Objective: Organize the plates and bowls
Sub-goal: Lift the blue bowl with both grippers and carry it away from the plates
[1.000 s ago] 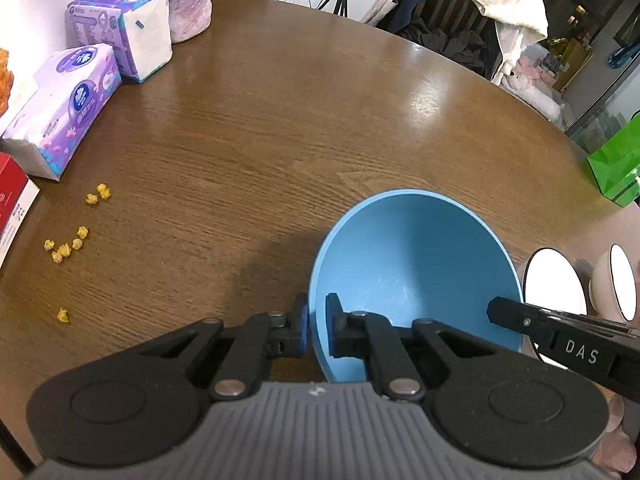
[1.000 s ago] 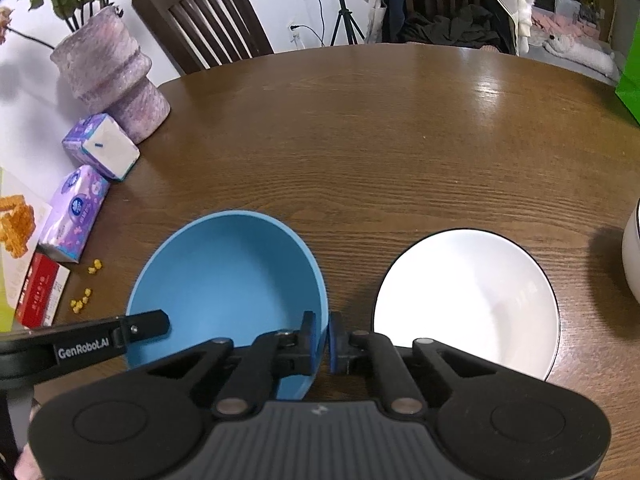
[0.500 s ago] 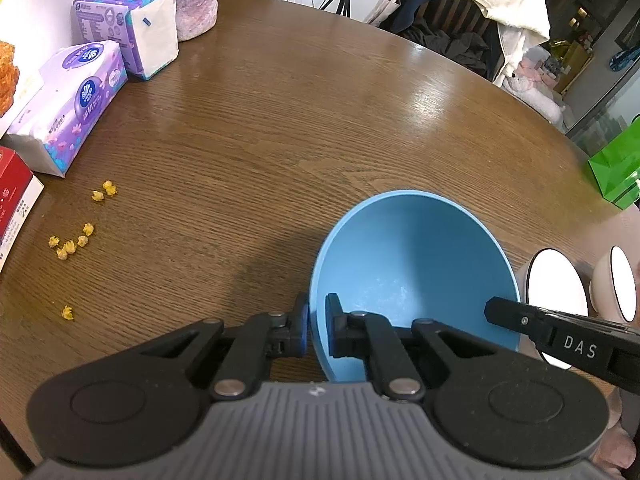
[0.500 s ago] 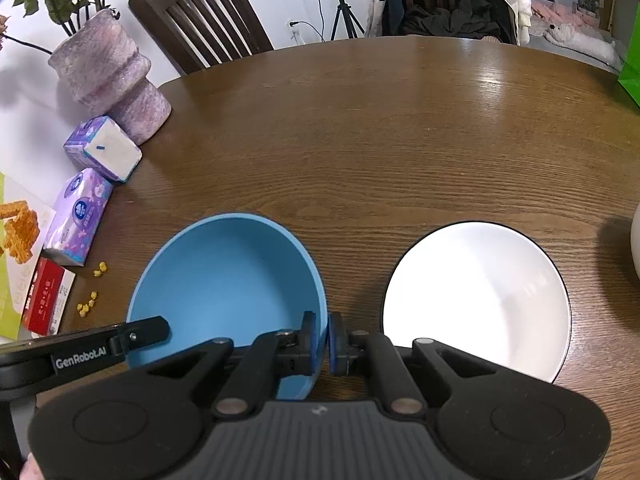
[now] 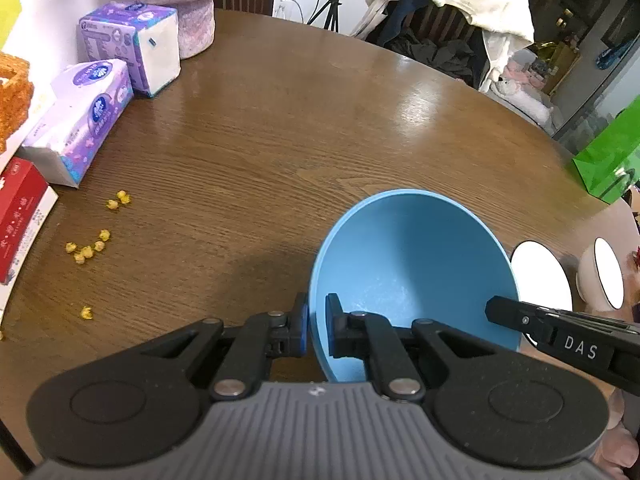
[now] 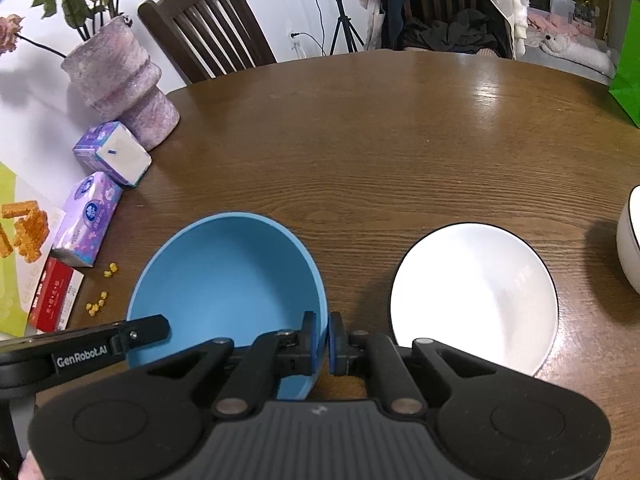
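The matte blue plastic-looking bowl (image 6: 224,280), probably light and stiff, is pinched at opposite rims by left tongs (image 5: 316,326) and right tongs (image 6: 322,338), just above the brown wooden table (image 6: 380,152) beside the white plate (image 6: 474,292).

Left gripper (image 5: 316,326) clamped on near rim of blue bowl (image 5: 416,272), one finger inside, one outside. Right gripper's finger (image 5: 560,332) crosses the bowl's right edge. White plate (image 5: 540,276) beyond. Yellow crumbs (image 5: 88,250) on wooden table (image 5: 280,140), left.
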